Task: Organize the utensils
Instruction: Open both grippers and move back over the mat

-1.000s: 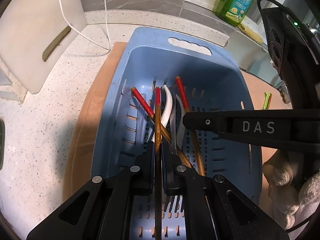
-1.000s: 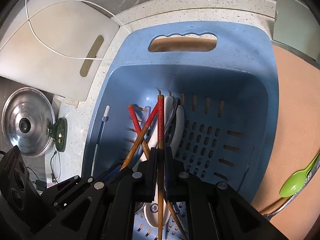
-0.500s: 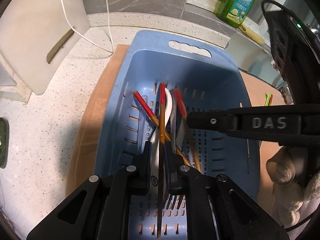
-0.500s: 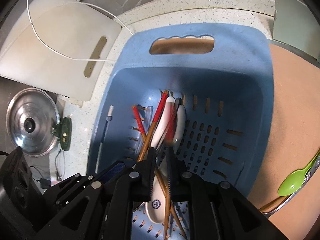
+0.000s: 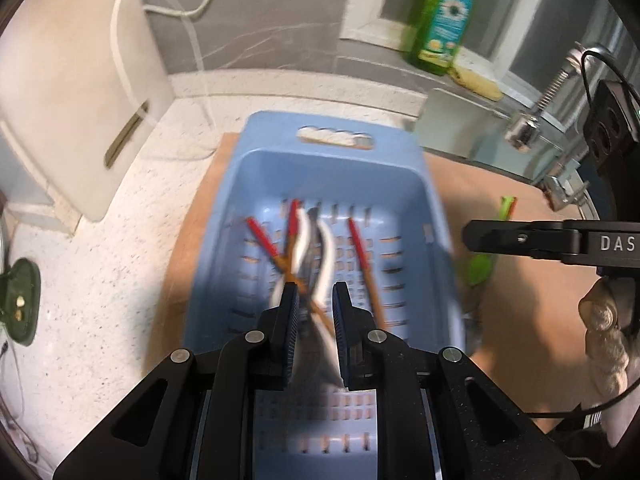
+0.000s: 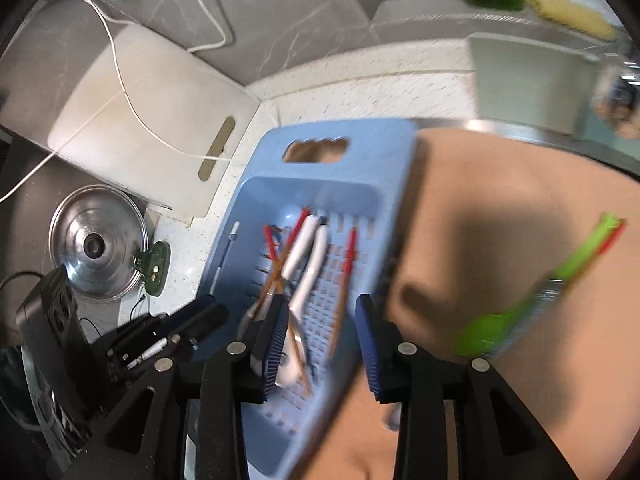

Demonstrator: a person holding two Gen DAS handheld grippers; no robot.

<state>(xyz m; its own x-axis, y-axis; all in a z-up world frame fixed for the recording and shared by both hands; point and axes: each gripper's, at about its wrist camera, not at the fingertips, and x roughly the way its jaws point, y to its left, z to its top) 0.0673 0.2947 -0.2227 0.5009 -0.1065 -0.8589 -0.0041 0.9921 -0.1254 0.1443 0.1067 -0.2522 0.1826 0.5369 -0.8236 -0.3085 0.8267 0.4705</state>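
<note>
Both the left gripper (image 5: 314, 300) and the right gripper (image 6: 322, 312) are held apart and empty above the blue basket (image 5: 260, 168). The red-tipped chopsticks (image 5: 360, 248) and white spoons (image 5: 326, 256) are gathered on its slotted floor, presumably for draining. A green spoon (image 6: 516, 312) is left on the mat at 3 o'clock of the basket, probably to be sorted next.

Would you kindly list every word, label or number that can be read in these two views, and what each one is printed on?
"DAS": white letters on the black right gripper finger, seen from the left wrist; the frame edge may cut off more.
Green dish-soap bottle: its blue and yellow label is too blurred to read in either view.
Blue slotted plastic basket, red-tipped wooden chopsticks and white spoons: no text visible.
</note>
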